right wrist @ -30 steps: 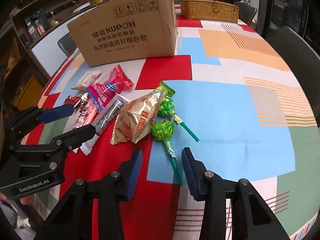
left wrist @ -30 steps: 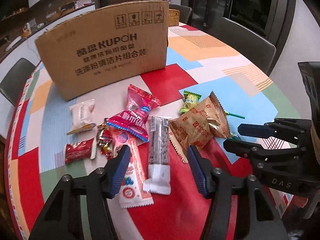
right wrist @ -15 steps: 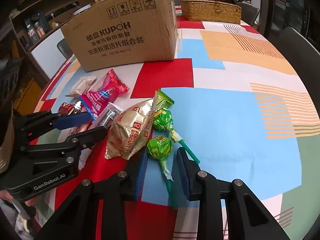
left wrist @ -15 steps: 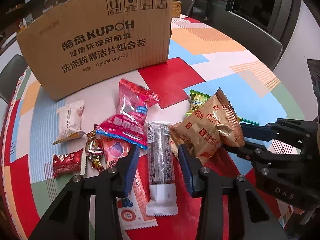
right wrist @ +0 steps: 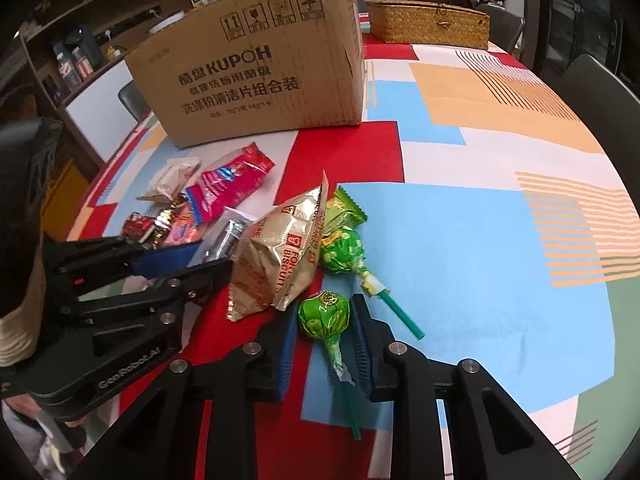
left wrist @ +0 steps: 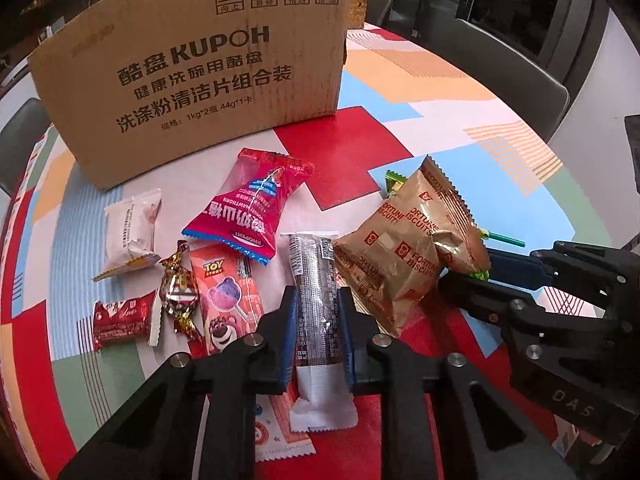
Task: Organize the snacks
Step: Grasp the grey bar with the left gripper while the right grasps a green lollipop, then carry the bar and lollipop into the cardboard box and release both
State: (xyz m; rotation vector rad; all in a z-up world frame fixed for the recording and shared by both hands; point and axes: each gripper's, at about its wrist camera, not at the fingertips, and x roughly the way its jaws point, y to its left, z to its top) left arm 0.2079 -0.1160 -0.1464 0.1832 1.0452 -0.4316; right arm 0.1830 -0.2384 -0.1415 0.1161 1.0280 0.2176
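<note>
We find the left gripper point(left wrist: 318, 334) closed on the dark snack bar point(left wrist: 316, 300), low centre of the left wrist view; both blue pads press the wrapper's sides, and its white end lies toward the bottom of the frame. The bar rests on the table point(left wrist: 460, 120).

The right gripper point(right wrist: 323, 334) sits low centre in its own view, jaws closing around the near lollipop point(right wrist: 325, 314) — the green head lies between the pads; the right pad is at its edge, while a sliver of table shows on the left. Its stick runs down toward the bottom of the frame. A second lollipop point(right wrist: 344, 250) lies just above it, its stick pointing lower right.

The gold biscuit bag point(left wrist: 404, 252) lies right of centre in the left view, just beside the bar and overlapping the lollipops. Left of the bar we note:
- a Toy Story packet point(left wrist: 228, 300), partly under the left finger;
- a pink bag point(left wrist: 248, 208) above it;
- a foil candy point(left wrist: 178, 292), a red candy point(left wrist: 122, 318) and a white packet point(left wrist: 130, 232) at centre left.

A cardboard box point(left wrist: 192, 72) stands upright across the upper left. A wicker box point(right wrist: 428, 24) sits at the top of the right view.
</note>
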